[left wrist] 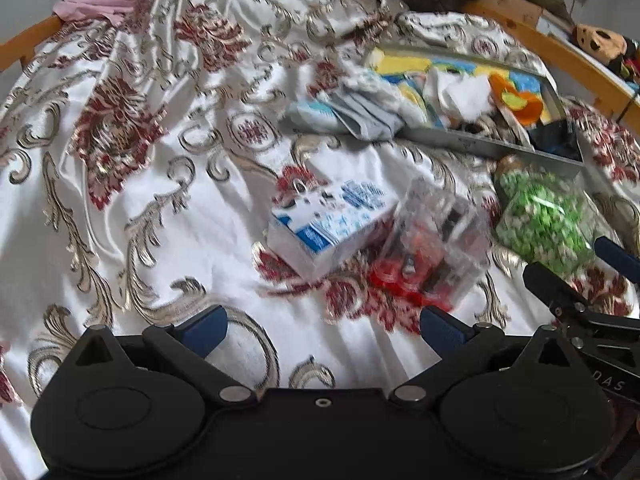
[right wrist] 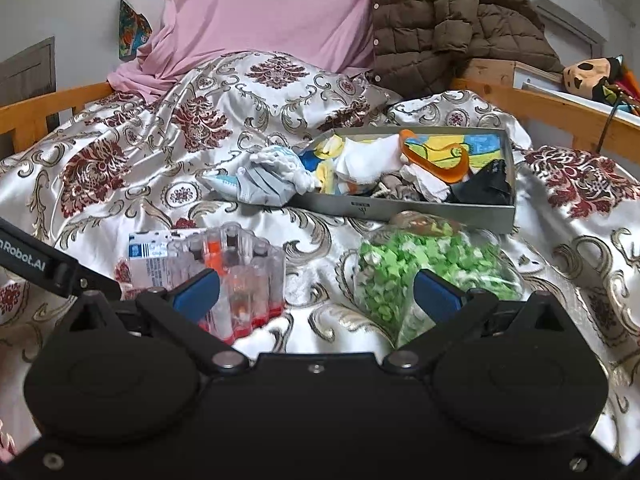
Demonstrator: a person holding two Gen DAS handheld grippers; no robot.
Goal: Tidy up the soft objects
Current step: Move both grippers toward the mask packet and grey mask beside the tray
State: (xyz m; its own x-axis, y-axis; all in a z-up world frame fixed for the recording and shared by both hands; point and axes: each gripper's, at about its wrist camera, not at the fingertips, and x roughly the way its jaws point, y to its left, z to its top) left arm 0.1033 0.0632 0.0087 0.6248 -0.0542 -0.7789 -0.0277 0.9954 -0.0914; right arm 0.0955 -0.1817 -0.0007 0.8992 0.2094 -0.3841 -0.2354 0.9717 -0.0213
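Left gripper point(left wrist: 322, 326) spread, empty; right gripper point(right wrist: 316, 290) spread, empty. Soft pile point(right wrist: 276, 174) lies far ahead of both, spilling over grey box point(right wrist: 400, 208) left edge. Risk: reach forward knocks clear jar point(right wrist: 236, 276) or green bag point(right wrist: 424, 276) just before fingers; slippery satin cover point(left wrist: 160, 200) lets things slide

1. A bed fills both views, covered by a shiny white bedspread point(right wrist: 132, 184) patterned with dark red medallions and grey-gold scrolls, heavily creased.
2. An orange-brown wooden bed rail point(right wrist: 560, 114) runs along the right side; a matching rail point(right wrist: 44, 108) shows at the left.
3. A pink sheet point(right wrist: 264, 12) is draped at the head of the bed.
4. A brown quilted jacket point(right wrist: 448, 20) hangs just beside it, to the right.
5. The wall point(right wrist: 68, 4) behind is pale grey, with colourful paper pictures point(right wrist: 132, 30) stuck on it.
6. Soft, even daylight; no hard shadows.
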